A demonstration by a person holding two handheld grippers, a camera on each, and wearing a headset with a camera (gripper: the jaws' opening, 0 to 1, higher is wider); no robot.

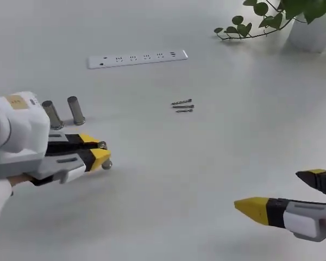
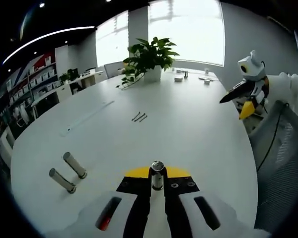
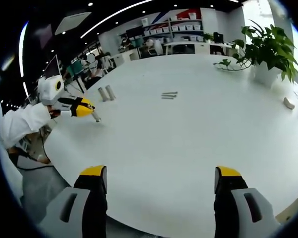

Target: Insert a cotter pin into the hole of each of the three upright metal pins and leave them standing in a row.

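- No cotter pin sat in a hole yet. The three cotter pins (image 1: 182, 106) lay loose toward the middle of the white table (image 1: 217, 157), so I judged that all three insertions were left to do.
- The left gripper (image 1: 104, 155) had its jaws clenched on one metal pin (image 2: 157, 174), close to the left edge of the table.
- This held pin had its long axis about upright, with the rounded top up and the lower end pointing down at the surface. I could not tell whether the lower end touched the table.
- Two more metal pins (image 1: 75, 110) stood upright just beside each other, near the left gripper on its far side but not touching it.
- In my judgement the row was not complete, because the held pin was not set down in line with these two.
- The cotter pins lay flat, side by side and parallel. Their long axes ran about along the power strip (image 1: 137, 58), which lay further toward the far edge. The pins were too small to tell which end carried the loop.
- The right gripper (image 1: 267, 190) hovered over the near right part of the table with its jaws released and wide apart. It grasped nothing and was well apart from the cotter pins.
- A potted plant (image 1: 307, 24) stood at the far right corner, away from the work.
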